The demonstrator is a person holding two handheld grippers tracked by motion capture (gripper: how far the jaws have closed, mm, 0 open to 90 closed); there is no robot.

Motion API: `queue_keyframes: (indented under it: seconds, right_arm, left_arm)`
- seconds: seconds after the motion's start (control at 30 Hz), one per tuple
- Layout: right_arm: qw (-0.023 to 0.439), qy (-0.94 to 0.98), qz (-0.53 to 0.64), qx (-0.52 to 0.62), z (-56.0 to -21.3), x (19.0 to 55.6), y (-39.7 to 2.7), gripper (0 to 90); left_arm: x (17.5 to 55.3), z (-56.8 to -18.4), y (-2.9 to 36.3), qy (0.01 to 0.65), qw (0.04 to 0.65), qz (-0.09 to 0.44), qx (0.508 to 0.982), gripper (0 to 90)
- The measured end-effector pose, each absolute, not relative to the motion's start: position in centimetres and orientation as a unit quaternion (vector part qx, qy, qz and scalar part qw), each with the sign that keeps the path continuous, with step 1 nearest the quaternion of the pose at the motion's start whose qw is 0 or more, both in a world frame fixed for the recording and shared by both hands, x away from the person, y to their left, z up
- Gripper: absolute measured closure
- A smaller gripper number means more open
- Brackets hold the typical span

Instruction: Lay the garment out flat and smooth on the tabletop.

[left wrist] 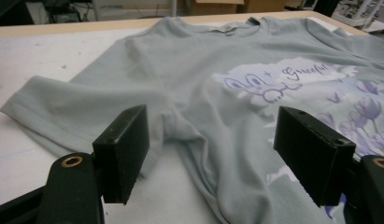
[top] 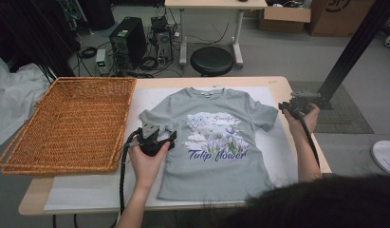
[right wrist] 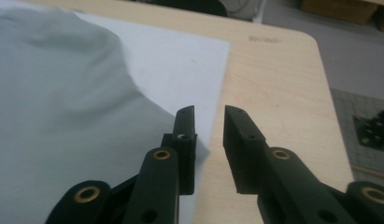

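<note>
While the grey T-shirt (top: 216, 142) lies flat and face up on the white sheet (top: 88, 190) covering the table (top: 36, 199), we note that both grippers sit at its sleeves. Its long axis runs from the collar at the far side to the hem near the person. The left gripper (top: 157, 137) sits over the shirt's left underarm; in the left gripper view its jaws stand wide apart, straddling the bunched fabric where the sleeve (left wrist: 63, 112) meets the body, pads not pressing on cloth. The right gripper (right wrist: 209, 126) is held at the table's right edge, just beyond the other sleeve (top: 271, 116). Its jaws show a narrow gap with nothing between them; the cloth lies just to the left of the tips, apart from them.

We judge the work in hand to be folding the shirt, likely for the wicker basket (top: 69, 123) well to the left. The left hand is nearer to a hold: fabric is already between its fingers (left wrist: 124, 149), so it need only close. The right must first open and shift left onto its sleeve.
</note>
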State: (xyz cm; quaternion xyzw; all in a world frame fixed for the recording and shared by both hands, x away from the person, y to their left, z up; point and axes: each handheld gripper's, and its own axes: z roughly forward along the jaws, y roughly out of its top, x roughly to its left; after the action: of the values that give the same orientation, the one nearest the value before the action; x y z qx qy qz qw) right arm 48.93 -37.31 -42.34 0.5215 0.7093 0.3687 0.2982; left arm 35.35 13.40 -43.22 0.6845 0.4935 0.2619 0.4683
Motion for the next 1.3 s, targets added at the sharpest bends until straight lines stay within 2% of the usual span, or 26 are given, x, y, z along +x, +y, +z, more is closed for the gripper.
queue_keyframes:
  seconds: [0.37,0.6,0.83,1.3]
  right_arm:
    - [0.271,0.707,0.477,0.447,-40.0,42.3,-32.5,59.4]
    - [0.246,0.712,0.508,0.418,-40.3,39.1,-29.5,47.5]
    - [0.222,0.709,0.519,0.422,-42.1,37.6,-28.2,36.2]
    - [0.212,0.702,0.536,0.418,-43.7,37.1,-28.3,25.6]
  left_arm:
    - [36.6,-42.2,12.1,0.459,0.494,0.285,0.682,24.6]
    - [36.8,-42.5,12.0,0.445,0.495,0.305,0.681,19.0]
    - [36.7,-42.8,11.6,0.424,0.493,0.320,0.689,14.9]
    - [36.3,-43.4,11.5,0.428,0.483,0.330,0.690,7.5]
